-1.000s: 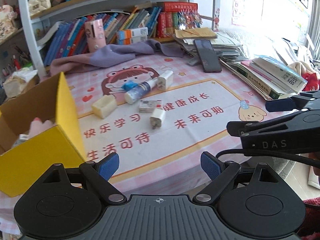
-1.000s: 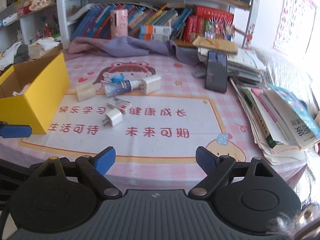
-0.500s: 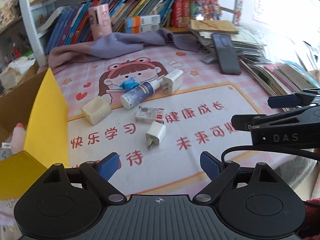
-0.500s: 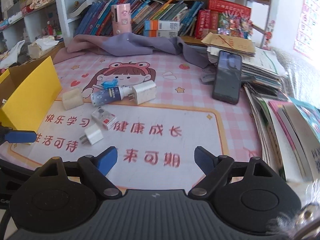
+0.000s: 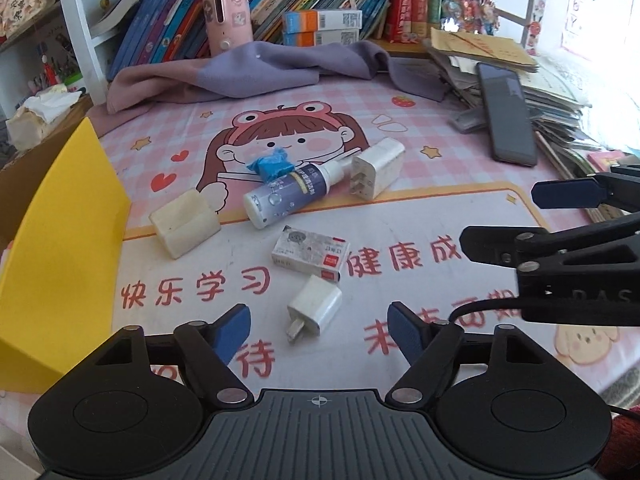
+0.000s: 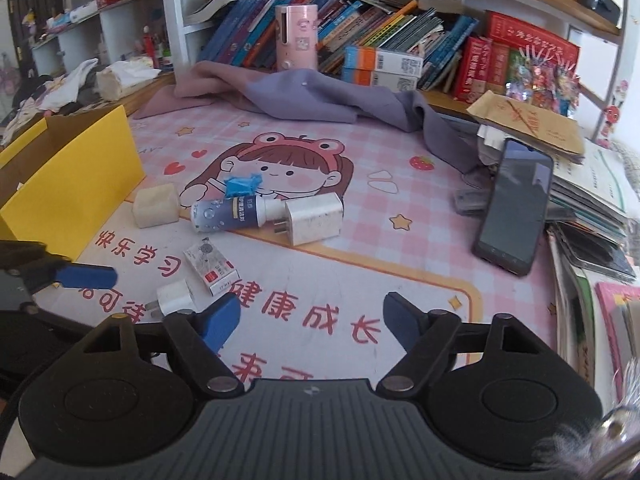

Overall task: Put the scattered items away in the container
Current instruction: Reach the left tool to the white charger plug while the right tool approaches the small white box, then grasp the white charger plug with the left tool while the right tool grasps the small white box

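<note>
A yellow cardboard box (image 5: 68, 248) stands open at the left edge of the pink desk mat. Beside it lie a cream block (image 5: 184, 224), a blue wrapper (image 5: 272, 164), a spray bottle (image 5: 286, 196), a large white charger (image 5: 378, 174), a small printed carton (image 5: 310, 254) and a small white plug (image 5: 314, 308). My left gripper (image 5: 320, 326) hovers over the small plug, its jaws closing; the plug lies between the fingers and the pads do not touch it. My right gripper (image 6: 311, 320) is to the right, jaws closing on nothing, short of the large charger (image 6: 316, 218).
A dark phone (image 6: 514, 216) leans on a pile of books and papers (image 5: 560, 92) at the right. A purple cloth (image 5: 248, 68) and a pink cylinder (image 5: 226, 20) sit at the back below the bookshelf. The right gripper (image 5: 524, 218) crosses the left wrist view's right side.
Both grippers have come forward and lower toward the scattered items, which now look larger. Both pairs of fingers stand narrower than before. The yellow box has slid toward the left edge of the views.
</note>
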The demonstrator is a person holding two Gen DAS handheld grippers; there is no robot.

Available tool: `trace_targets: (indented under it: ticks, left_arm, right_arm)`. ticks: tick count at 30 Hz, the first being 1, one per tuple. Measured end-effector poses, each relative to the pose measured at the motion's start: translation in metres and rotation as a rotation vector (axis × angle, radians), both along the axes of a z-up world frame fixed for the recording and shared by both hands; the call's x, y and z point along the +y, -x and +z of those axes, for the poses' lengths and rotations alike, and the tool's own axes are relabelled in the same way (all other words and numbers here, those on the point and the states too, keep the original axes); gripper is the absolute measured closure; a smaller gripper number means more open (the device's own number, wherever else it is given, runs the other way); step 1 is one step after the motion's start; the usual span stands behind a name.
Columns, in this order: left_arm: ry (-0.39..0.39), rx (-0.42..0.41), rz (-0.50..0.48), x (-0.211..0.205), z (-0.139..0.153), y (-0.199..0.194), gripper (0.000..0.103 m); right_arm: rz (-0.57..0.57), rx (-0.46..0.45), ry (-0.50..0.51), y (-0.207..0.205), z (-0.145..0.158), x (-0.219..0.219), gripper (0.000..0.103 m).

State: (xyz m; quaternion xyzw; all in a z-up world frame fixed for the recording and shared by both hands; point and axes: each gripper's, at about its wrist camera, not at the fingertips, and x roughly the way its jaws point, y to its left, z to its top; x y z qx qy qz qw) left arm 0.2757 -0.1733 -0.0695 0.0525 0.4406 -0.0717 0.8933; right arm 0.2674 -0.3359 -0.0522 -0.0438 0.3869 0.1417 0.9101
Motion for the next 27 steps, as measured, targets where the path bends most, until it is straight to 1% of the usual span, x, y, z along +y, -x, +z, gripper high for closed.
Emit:
trace_targets:
  ticks: [1,3,6,9,11,13,14,16,20,23,27]
  left_arm:
    - [-0.004,0.002,0.001,-0.001,-0.002,-0.003,0.035]
    - [-0.007,0.018,0.004,-0.002,-0.006,-0.010,0.039]
    - [-0.003,0.041,0.003,-0.002,-0.011,-0.018,0.043]
    - [-0.004,0.061,0.001,-0.004,-0.016,-0.026,0.048]
    - [-0.003,0.078,0.004,-0.003,-0.021,-0.030,0.053]
    - [0.003,0.098,0.012,-0.002,-0.026,-0.033,0.066]
    - [0.009,0.109,0.018,0.000,-0.028,-0.034,0.069]
    - [0.026,0.113,0.027,0.004,-0.029,-0.034,0.069]
    - [0.035,0.116,0.060,0.014,-0.024,-0.030,0.069]
    - [0.038,0.109,0.097,0.027,-0.016,-0.024,0.069]
    - [0.026,0.092,0.145,0.040,-0.005,-0.015,0.069]
  right_arm:
    - [0.009,0.009,-0.007,-0.003,-0.001,0.000,0.036]
    - [0.030,0.027,-0.014,-0.008,-0.004,0.000,0.044]
    - [0.055,0.042,0.004,-0.016,-0.008,0.004,0.050]
    - [0.075,0.053,-0.001,-0.021,-0.010,0.005,0.050]
    - [0.088,0.060,-0.009,-0.024,-0.011,0.006,0.050]
    - [0.096,0.066,-0.015,-0.027,-0.012,0.007,0.050]
    - [0.101,0.070,-0.017,-0.029,-0.013,0.008,0.050]
    - [0.115,0.084,-0.026,-0.033,-0.015,0.010,0.050]
    - [0.159,0.115,-0.045,-0.044,-0.021,0.021,0.050]
    - [0.213,0.125,-0.038,-0.051,-0.025,0.037,0.051]
    - [0.306,0.124,-0.010,-0.063,-0.033,0.060,0.056]
